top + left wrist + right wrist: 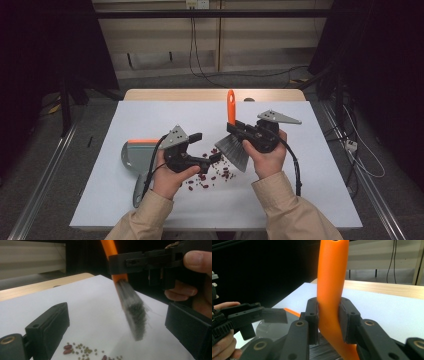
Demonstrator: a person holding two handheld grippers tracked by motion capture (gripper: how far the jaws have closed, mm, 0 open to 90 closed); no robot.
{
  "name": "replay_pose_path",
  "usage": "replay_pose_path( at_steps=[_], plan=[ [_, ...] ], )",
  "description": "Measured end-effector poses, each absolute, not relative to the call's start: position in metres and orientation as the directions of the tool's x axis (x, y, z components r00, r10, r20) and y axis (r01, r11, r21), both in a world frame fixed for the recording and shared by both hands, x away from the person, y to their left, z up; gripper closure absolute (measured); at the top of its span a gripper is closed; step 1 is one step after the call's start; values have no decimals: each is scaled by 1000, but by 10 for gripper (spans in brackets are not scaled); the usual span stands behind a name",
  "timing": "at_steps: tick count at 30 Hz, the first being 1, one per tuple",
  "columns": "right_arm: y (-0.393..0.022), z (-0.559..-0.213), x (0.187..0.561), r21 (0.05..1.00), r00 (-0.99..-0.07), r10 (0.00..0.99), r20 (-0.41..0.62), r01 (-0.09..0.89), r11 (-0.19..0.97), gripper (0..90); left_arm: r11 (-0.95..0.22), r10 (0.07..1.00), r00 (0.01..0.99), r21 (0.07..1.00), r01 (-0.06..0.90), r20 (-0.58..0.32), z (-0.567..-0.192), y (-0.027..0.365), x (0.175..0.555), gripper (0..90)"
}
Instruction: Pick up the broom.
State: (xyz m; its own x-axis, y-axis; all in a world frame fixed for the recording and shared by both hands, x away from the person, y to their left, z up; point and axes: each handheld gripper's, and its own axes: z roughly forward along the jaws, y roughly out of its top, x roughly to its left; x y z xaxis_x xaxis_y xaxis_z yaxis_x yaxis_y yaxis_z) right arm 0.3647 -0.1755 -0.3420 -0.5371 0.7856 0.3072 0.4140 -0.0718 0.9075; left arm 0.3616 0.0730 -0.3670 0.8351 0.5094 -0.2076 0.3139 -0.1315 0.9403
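Orange-handled brush with grey bristles: light, handle stiff

Brush: I hold its handle clamped in my right hand-held gripper, bristles hanging above scattered red and green beans on the white table. Bristles look soft; grip stays on the handle. Left hand-held gripper: wide, empty. Grey dustpan with orange edge: left of the beans.

Black cables hang behind — wooden table edge.

High view: overhead, facing forward-down on tabletop. Left gripper view: low, close, facing brush. Right gripper view: very close on brush handle. All share brush.
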Motion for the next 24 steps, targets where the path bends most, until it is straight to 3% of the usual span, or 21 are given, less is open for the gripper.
replay_pose_path(
  at_steps=[14, 18, 19, 21, 23, 24],
  plan=[
    [-145, -342, 364, 917, -566, 773, 285, 395, -49, 720, -129, 530, 809, 919, 373, -254, -372, 70, 368, 243],
    [-139, -341, 363, 920, -581, 766, 274, 390, -34, 720, -130, 536, 804, 915, 381, -258, -373, 72, 368, 434],
    [-139, -341, 363, 920, -581, 766, 274, 390, -34, 720, -124, 531, 803, 914, 387, -268, -373, 73, 368, 434],
    [-140, -342, 363, 920, -580, 765, 279, 390, -40, 720, -121, 522, 807, 912, 392, -277, -374, 74, 369, 520],
    [-141, -342, 363, 922, -588, 760, 277, 384, -40, 720, -127, 504, 815, 909, 398, -286, -374, 74, 369, 650],
    [-141, -342, 363, 922, -588, 760, 277, 384, -40, 720, -127, 498, 818, 908, 399, -290, -375, 74, 369, 650]
  ],
)
